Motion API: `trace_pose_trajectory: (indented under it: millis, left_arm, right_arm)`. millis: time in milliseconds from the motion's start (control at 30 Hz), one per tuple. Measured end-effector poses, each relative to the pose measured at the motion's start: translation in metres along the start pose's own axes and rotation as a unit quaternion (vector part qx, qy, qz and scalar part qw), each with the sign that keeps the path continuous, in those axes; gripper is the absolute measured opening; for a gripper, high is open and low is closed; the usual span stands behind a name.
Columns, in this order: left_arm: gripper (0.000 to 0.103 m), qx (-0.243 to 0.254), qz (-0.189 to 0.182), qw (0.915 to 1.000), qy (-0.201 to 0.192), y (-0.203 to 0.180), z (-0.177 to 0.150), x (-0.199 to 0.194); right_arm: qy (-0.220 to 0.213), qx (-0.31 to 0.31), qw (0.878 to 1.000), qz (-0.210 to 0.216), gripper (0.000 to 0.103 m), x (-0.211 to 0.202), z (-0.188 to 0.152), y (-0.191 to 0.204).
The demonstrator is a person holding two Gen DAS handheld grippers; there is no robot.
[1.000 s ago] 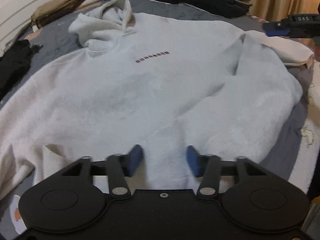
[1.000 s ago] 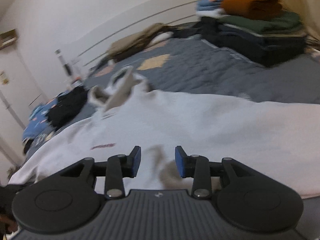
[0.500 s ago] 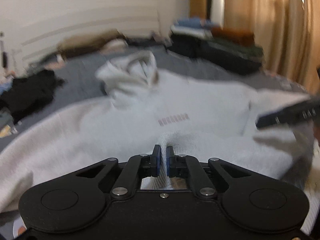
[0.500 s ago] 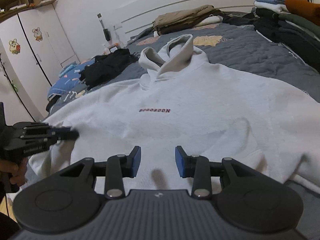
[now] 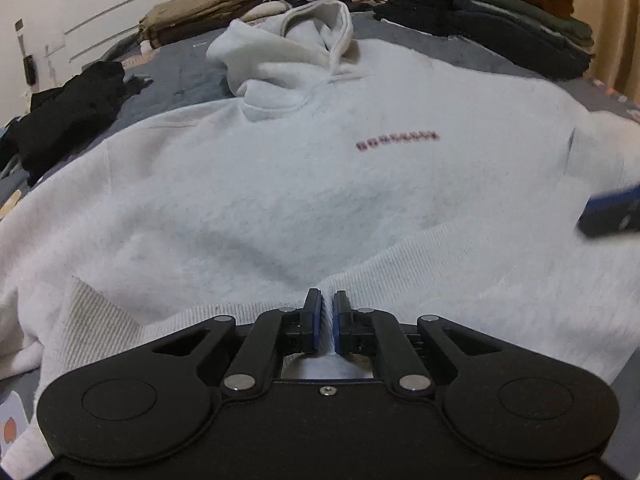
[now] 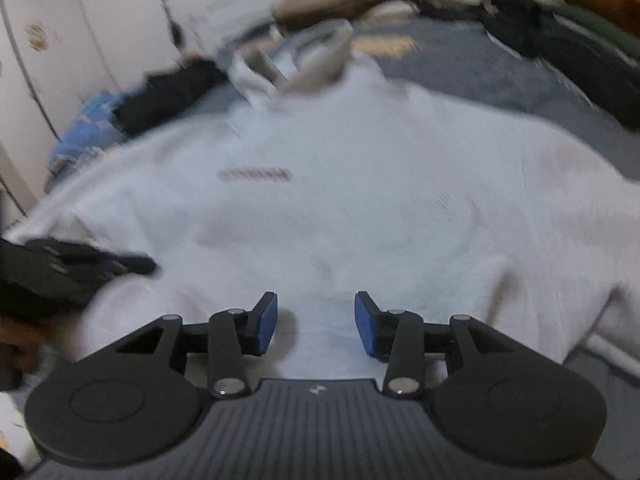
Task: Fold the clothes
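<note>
Since a second ago left gripper [image 5: 327, 322] went from spread to pinched on the ribbed hem [image 5: 420, 256] of the white hoodie [image 5: 304, 184]. Right gripper [image 6: 316, 322] spread wide, gripping nothing, over the hem's right part. Hoodie lies flat, front up on grey bed [image 5: 188, 64], hood far; folded stack [image 5: 500, 20] far right.

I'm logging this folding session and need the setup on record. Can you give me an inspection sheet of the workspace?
Surface: bed with grey quilt, mostly covered.
Job's things: white hoodie spread front up, hood at the far end.
Clutter: folded stack far right; tan clothes at the headboard; black garment left.
Grippers: left gripper shut on the hoodie's ribbed hem; right gripper open over the hem.
Cables: nothing seen.
Surroundings: white wardrobe, curtain.
</note>
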State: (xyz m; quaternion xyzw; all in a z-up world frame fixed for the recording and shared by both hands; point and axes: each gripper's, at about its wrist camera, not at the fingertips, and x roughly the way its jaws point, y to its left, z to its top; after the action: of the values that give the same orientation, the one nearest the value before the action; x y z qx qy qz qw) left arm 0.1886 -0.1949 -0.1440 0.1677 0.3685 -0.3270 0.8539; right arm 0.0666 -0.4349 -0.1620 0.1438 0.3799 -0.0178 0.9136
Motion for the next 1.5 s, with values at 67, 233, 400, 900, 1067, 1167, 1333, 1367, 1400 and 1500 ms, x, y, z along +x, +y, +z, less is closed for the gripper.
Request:
trace_pose_trajectory:
  millis: [67, 233, 400, 900, 1067, 1167, 1333, 1367, 1400, 1500]
  left_arm:
    - [0.009, -0.017, -0.011, 0.9998, 0.000, 0.007, 0.002, -0.011]
    - [0.011, -0.054, -0.009, 0.9971, -0.052, 0.036, 0.009, -0.057]
    - [0.042, -0.120, 0.037, 0.9889, -0.080, 0.084, -0.006, -0.096]
    - [0.055, -0.108, -0.015, 0.9937, -0.027, 0.121, -0.049, -0.085]
    - [0.014, -0.126, -0.009, 0.9914, -0.034, 0.127, -0.047, -0.077]
    - [0.010, -0.165, 0.004, 0.9815, -0.097, 0.140, -0.043, -0.096]
    - [0.010, -0.174, 0.018, 0.9816, -0.076, 0.141, -0.044, -0.085]
    - [0.010, -0.176, 0.020, 0.9815, -0.072, 0.141, -0.045, -0.083]
    - [0.011, -0.178, 0.023, 0.9815, -0.068, 0.141, -0.045, -0.081]
    - [0.023, -0.183, 0.031, 0.9810, -0.055, 0.142, -0.046, -0.074]
  right_arm:
    - [0.000, -0.003, 1.000, 0.000, 0.041, -0.001, 0.000, 0.001]
    - [0.000, -0.002, 1.000, 0.004, 0.042, -0.002, -0.002, -0.001]
    - [-0.002, -0.008, 1.000, 0.003, 0.042, -0.003, -0.004, 0.000]
    - [-0.001, -0.003, 1.000, -0.016, 0.050, 0.005, -0.001, 0.009]
    - [-0.001, -0.006, 1.000, -0.020, 0.050, 0.007, 0.000, 0.011]
    - [-0.002, -0.004, 1.000, -0.019, 0.050, 0.006, 0.001, 0.012]
    - [-0.019, -0.002, 1.000, -0.007, 0.050, 0.002, 0.001, 0.013]
    - [-0.017, -0.006, 1.000, -0.011, 0.050, 0.004, 0.001, 0.013]
    - [-0.016, -0.008, 1.000, -0.011, 0.050, 0.005, -0.001, 0.012]
    - [-0.021, -0.013, 1.000, -0.010, 0.050, 0.005, -0.003, 0.011]
